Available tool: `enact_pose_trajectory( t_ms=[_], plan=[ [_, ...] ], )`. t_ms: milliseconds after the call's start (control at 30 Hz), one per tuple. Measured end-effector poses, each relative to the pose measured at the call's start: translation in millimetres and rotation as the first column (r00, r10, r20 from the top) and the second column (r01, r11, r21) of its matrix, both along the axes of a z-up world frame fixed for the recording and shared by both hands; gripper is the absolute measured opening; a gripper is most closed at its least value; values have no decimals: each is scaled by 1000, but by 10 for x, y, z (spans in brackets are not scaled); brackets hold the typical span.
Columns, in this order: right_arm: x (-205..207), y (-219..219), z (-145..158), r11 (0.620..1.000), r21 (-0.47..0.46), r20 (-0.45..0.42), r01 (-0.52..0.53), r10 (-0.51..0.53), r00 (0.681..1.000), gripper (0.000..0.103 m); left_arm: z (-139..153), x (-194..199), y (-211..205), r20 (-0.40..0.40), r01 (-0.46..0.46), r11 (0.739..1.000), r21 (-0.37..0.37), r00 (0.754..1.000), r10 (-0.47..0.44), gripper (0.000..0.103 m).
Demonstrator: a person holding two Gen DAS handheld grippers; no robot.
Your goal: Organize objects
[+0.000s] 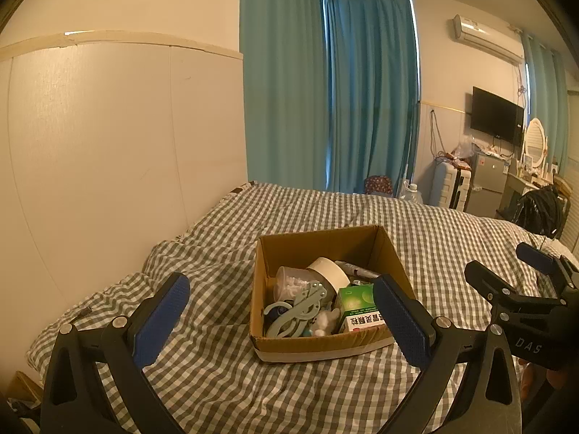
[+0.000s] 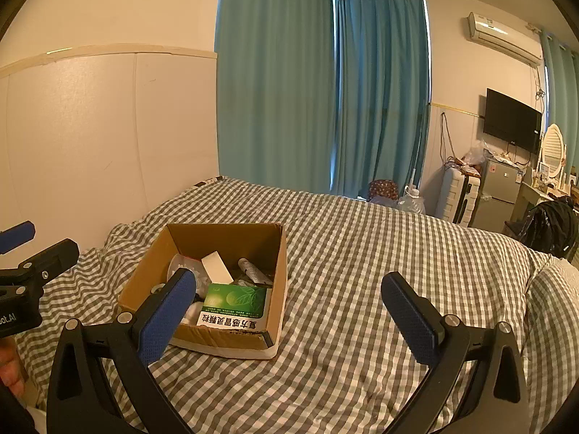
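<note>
An open cardboard box (image 1: 311, 242) sits on a checked bed cover (image 1: 217, 379). It holds a green and white medicine box (image 1: 356, 307), a white-lidded jar (image 1: 331, 271), grey-blue plastic scissors (image 1: 300, 307), a tube (image 1: 356, 269) and cotton balls (image 1: 324, 320). My left gripper (image 1: 286, 320) is open and empty, just in front of the box. My right gripper (image 2: 289, 318) is open and empty, to the right of the box (image 2: 224, 235), where the medicine box (image 2: 233, 305) also shows. The right gripper also appears in the left wrist view (image 1: 506, 267), and the left one in the right wrist view (image 2: 21, 249).
A pale headboard wall (image 1: 108, 144) runs along the left. Teal curtains (image 1: 325, 90) hang behind the bed. A TV (image 1: 497, 115), a small fridge (image 1: 488, 181), a suitcase (image 1: 450, 188) and a black bag (image 1: 539, 213) stand at the far right.
</note>
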State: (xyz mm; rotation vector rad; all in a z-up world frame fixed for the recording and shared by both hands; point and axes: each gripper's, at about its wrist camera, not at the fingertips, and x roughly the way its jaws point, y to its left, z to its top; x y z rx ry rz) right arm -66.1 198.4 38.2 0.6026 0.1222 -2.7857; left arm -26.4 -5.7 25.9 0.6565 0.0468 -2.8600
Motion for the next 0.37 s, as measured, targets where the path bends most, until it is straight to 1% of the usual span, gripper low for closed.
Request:
enact_pose_trajectory(
  t_ms=[367],
  plan=[
    [-2,-9,-32,1000,2,4,-1,1,1000,103,3,22,13,1,-11,1000,-12,1000,11,103]
  ],
)
